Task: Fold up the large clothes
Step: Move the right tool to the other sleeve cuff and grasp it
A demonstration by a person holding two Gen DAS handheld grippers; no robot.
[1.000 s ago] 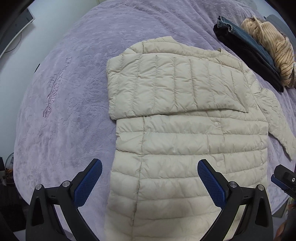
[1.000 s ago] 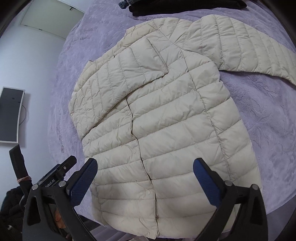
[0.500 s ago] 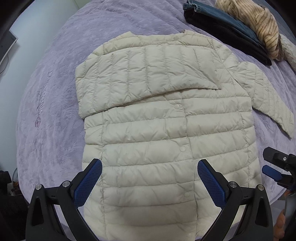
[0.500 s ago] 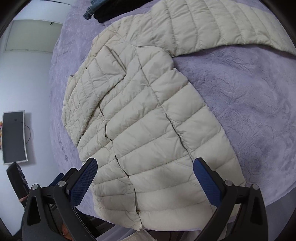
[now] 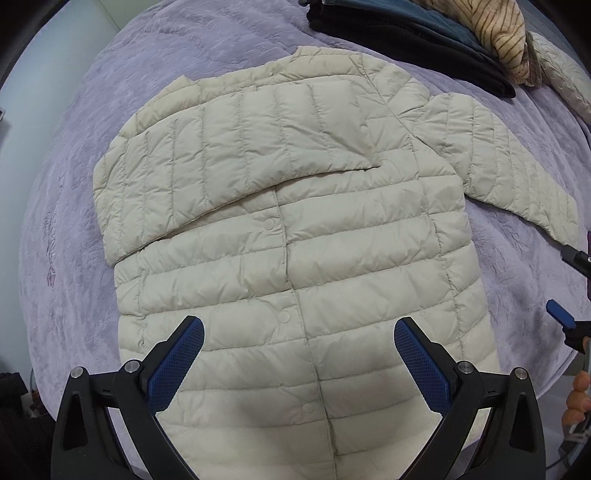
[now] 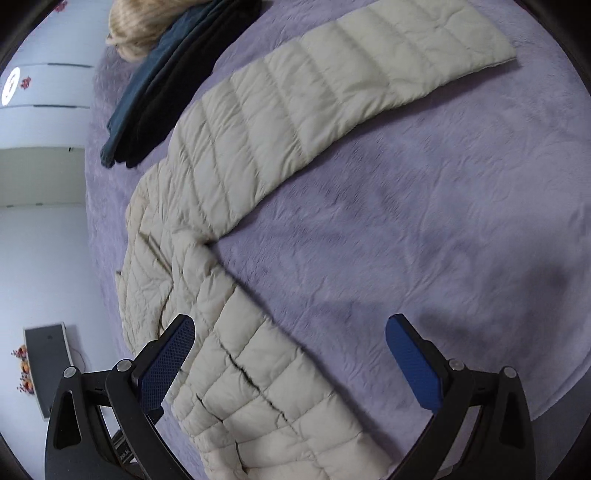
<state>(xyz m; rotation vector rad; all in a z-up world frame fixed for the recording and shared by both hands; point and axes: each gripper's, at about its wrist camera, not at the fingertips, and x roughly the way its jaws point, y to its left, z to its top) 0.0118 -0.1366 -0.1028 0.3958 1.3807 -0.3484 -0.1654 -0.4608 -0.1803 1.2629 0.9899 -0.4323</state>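
Note:
A cream quilted puffer jacket (image 5: 295, 240) lies front up on a purple bedspread (image 5: 74, 295). Its left sleeve (image 5: 240, 147) is folded across the chest. Its right sleeve (image 5: 517, 166) lies spread outward; in the right wrist view this sleeve (image 6: 332, 92) stretches away to the upper right. My left gripper (image 5: 299, 362) is open and empty above the jacket's lower front. My right gripper (image 6: 291, 362) is open and empty above the jacket's side edge (image 6: 258, 369) and the bare bedspread (image 6: 424, 221). It also shows at the right edge of the left wrist view (image 5: 565, 317).
A pile of folded clothes lies beyond the jacket's collar: dark garments (image 5: 406, 40) with a striped tan sweater (image 5: 498, 29) on top, also in the right wrist view (image 6: 166, 85). The bed's near edge runs under both grippers. A wall and a dark screen (image 6: 48, 369) are at the left.
Both grippers have swung to the right. The left view now centres on the jacket front. The right view now faces the spread sleeve and the bare bedspread. The jacket has not moved.

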